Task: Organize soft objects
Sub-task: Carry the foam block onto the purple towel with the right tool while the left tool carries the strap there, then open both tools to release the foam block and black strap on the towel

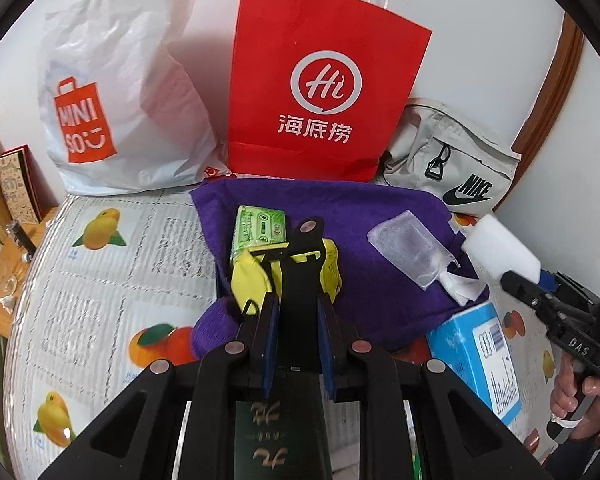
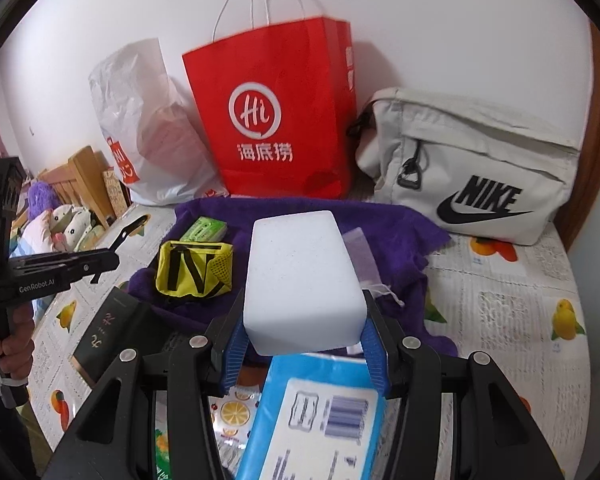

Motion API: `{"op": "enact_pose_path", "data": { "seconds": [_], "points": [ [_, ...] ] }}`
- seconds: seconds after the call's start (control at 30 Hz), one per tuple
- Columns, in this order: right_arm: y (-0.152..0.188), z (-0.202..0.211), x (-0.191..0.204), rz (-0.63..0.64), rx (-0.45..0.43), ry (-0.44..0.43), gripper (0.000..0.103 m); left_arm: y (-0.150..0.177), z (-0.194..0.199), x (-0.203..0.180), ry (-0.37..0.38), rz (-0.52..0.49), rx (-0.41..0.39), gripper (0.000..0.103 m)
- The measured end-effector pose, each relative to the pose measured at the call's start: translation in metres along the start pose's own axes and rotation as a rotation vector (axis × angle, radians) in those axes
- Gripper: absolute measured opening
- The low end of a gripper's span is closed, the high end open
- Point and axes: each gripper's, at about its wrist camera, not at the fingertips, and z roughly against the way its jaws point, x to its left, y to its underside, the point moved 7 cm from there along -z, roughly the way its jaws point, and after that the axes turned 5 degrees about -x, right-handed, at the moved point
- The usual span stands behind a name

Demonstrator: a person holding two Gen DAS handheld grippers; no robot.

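left tool (image 1: 296, 240): jaws drawn narrow, nothing visibly pinched between them; its fingers reach over the yellow mesh pouch with black straps (image 1: 248, 280) at frame centre, contact cannot be told from here. in the right wrist view this tool (image 2: 130, 228) shows at mid left, a hand wrapped round its grip at lower left

right tool (image 2: 304, 344): jaws part-way apart, clamped on a white rectangular foam block (image 2: 304, 276), blue pads (image 2: 236, 354) pressing its two sides; block fills frame centre. in the left wrist view the same block (image 1: 500, 250) sits at right of frame, held above the right edge of the purple towel (image 1: 384, 276)

purple fleece towel, rumpled, spread on the bed over a quilted white cover printed with oranges and yellow fruit (image 1: 112, 280). on the towel: yellow pouch, a green cassette-print packet (image 1: 260, 232) just behind it, a small translucent drawstring sachet (image 1: 410, 252) right of centre

blue box with a white barcode label (image 1: 480, 356) at lower right in the left view, just below the towel's edge. dark green flat packet with gold characters (image 2: 108, 332) lies left of the right tool

against the white wall, upper frame: white crinkled plastic miniso bag (image 1: 120, 92) at left, red paper bag with white cord handles (image 1: 320, 92) at centre, pale grey fabric nike pouch (image 2: 472, 176) at right. red bag touches the towel's far edge
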Motion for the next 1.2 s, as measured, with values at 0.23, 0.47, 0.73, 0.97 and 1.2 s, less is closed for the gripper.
{"op": "enact_pose_path", "data": {
  "seconds": [0.23, 0.47, 0.73, 0.97, 1.2],
  "points": [
    [0.001, -0.037, -0.003, 0.028, 0.059, -0.006, 0.05, -0.013, -0.028, -0.004, 0.014, -0.001, 0.025, 0.018],
    [0.001, -0.065, -0.006, 0.03, 0.096, -0.023, 0.05, -0.023, -0.056, -0.009, 0.017, -0.007, 0.046, 0.018],
    [0.003, -0.087, -0.007, 0.04, 0.147, -0.029, 0.051, -0.029, -0.085, -0.007, 0.015, 0.001, 0.08, 0.018],
    [0.008, -0.102, -0.008, 0.03, 0.198, -0.035, 0.051, -0.026, -0.103, -0.005, 0.009, 0.005, 0.117, 0.018],
    [0.014, -0.109, -0.006, 0.03, 0.219, -0.027, 0.052, -0.022, -0.112, 0.0, 0.016, 0.027, 0.147, 0.018]
  ]
}}
